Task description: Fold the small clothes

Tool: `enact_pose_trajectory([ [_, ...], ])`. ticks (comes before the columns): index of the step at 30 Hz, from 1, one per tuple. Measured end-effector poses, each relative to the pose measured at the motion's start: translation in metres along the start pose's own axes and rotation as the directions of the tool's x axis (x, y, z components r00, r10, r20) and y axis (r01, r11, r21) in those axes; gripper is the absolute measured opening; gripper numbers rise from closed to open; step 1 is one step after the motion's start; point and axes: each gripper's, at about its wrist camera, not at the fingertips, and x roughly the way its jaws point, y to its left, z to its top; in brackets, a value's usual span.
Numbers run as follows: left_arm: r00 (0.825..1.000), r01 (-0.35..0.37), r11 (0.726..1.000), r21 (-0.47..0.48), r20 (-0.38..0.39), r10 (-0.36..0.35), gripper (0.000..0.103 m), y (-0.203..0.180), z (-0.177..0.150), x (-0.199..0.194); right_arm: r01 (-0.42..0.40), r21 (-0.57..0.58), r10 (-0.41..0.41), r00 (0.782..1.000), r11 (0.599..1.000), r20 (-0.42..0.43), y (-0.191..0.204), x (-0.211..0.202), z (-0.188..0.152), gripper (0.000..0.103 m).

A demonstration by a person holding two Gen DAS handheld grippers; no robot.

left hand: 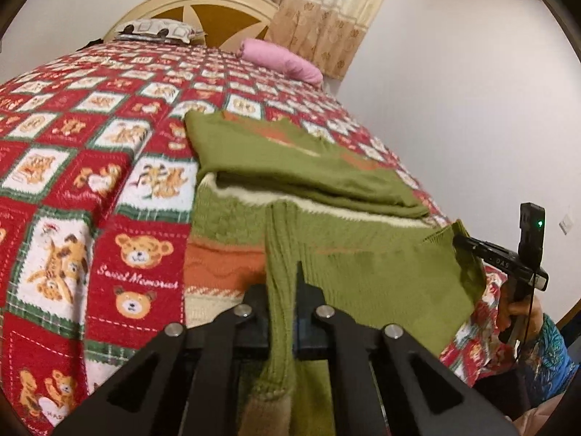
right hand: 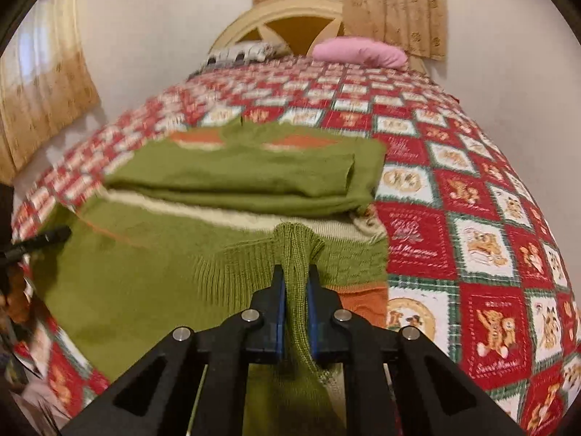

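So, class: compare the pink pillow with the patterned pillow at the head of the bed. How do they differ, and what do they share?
The pink pillow is one plain colour; the patterned pillow shows pale squares with dark patches. In the left wrist view the pink pillow lies at the bed's right edge by the curtain, the patterned pillow further left, in front of the headboard. Both rest on the red bear-print blanket, far from the green sweater.

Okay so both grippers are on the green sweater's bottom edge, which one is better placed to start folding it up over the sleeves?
Neither clearly: the left gripper and the right gripper are each shut on the green sweater hem, one near each side. Probably lift both together.
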Motion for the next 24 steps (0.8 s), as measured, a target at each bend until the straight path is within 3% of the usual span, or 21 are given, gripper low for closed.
enact_pose_trajectory([
  [8, 1.0, -0.009, 1.0, -0.001, 0.01, 0.009, 0.006, -0.006, 0.013, -0.005, 0.022, -0.024, -0.02, 0.998, 0.999, 0.051, 0.014, -0.03, 0.007, 0.009],
  [16, 1.0, 0.019, 0.998, -0.06, 0.021, -0.018, 0.006, 0.003, 0.002, -0.018, 0.006, 0.017, -0.007, 0.998, 1.0, 0.062, 0.012, -0.053, -0.005, 0.009],
  [24, 1.0, -0.008, 0.998, -0.069, 0.004, 0.008, 0.006, 0.005, 0.003, -0.011, 0.015, 0.002, -0.015, 0.999, 1.0, 0.049, 0.013, -0.049, -0.003, 0.009],
])
